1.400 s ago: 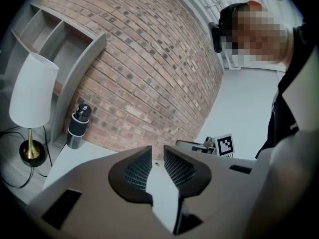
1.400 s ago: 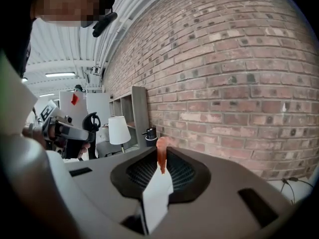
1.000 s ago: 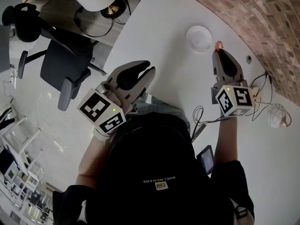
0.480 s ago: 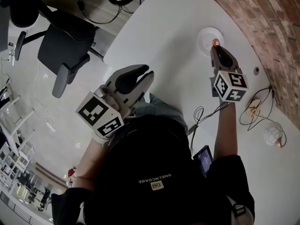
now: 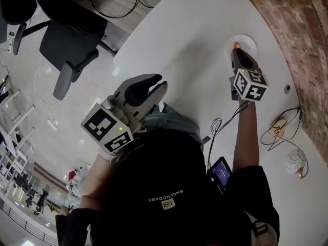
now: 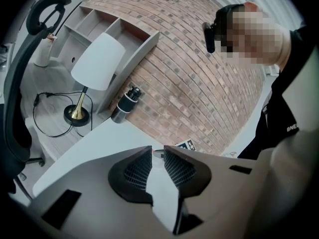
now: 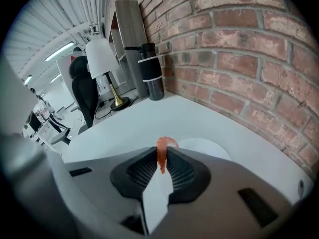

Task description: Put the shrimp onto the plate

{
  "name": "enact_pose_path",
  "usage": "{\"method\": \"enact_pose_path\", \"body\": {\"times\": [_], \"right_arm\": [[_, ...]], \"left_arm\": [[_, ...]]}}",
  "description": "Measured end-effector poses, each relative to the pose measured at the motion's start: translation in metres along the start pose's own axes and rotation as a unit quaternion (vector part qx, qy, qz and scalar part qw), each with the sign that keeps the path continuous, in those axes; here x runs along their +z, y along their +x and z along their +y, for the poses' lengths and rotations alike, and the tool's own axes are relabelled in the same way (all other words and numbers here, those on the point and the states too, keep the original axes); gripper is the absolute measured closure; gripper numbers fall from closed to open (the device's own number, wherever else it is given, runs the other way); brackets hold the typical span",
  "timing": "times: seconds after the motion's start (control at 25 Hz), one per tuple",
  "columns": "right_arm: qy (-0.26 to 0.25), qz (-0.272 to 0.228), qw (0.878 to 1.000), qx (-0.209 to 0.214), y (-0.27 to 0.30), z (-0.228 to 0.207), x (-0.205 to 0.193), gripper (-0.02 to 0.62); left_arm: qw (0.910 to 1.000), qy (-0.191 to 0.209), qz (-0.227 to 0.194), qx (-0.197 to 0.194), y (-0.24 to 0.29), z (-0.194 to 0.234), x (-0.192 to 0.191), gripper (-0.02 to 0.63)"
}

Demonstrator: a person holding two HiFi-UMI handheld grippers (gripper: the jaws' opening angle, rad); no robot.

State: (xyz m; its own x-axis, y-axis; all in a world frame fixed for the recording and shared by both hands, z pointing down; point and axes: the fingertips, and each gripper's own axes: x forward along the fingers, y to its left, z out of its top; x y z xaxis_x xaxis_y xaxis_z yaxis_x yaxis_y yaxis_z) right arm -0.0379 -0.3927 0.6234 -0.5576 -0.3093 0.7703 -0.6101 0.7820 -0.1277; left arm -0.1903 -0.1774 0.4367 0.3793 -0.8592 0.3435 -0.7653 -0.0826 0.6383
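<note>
Black short-sleeve tee [image 5: 169, 188]; beige left gripper [image 5: 162, 81] & right gripper [image 5: 237, 49], black ribbed pads [image 6: 177, 169], b/w marker cubes [image 5: 106, 128].

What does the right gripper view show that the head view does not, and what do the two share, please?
Only the right gripper view: a black flask standing against the brick wall, and a close look at the right gripper, its jaws shut on the shrimp. Only the head view: the left gripper and a small device with a lit screen beside the person. Both: the shrimp, the white plate ahead of the jaws, the brick wall and the white table.
</note>
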Motion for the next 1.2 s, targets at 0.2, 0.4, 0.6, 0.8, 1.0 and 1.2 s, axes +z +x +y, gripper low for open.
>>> {"method": "enact_pose_path", "body": {"times": [0.2, 0.4, 0.6, 0.8, 1.0, 1.2], "right_arm": [[-0.002, 0.023, 1.0, -0.007, 0.023, -0.01, -0.009, 0.538], [-0.001, 0.049, 0.999, -0.012, 0.035, -0.014, -0.019, 0.538], [-0.002, 0.061, 0.998, -0.011, 0.04, -0.014, -0.022, 0.538], [0.0, 0.075, 0.997, -0.011, 0.043, -0.015, -0.028, 0.537], [0.012, 0.072, 0.997, -0.008, 0.044, -0.017, -0.029, 0.537], [0.013, 0.074, 0.997, 0.003, 0.04, -0.013, -0.03, 0.537]], "left_arm": [[0.9998, -0.017, 0.009, 0.008, 0.003, 0.012, -0.011, 0.548], [0.9993, -0.031, 0.012, 0.016, 0.004, 0.025, -0.015, 0.548], [0.9989, -0.039, 0.012, 0.023, 0.006, 0.034, -0.015, 0.548], [0.9984, -0.048, 0.012, 0.028, 0.005, 0.04, -0.017, 0.548], [0.9982, -0.05, 0.013, 0.029, 0.004, 0.042, -0.021, 0.548], [0.9983, -0.049, 0.008, 0.029, 0.0, 0.041, -0.02, 0.548]]}}
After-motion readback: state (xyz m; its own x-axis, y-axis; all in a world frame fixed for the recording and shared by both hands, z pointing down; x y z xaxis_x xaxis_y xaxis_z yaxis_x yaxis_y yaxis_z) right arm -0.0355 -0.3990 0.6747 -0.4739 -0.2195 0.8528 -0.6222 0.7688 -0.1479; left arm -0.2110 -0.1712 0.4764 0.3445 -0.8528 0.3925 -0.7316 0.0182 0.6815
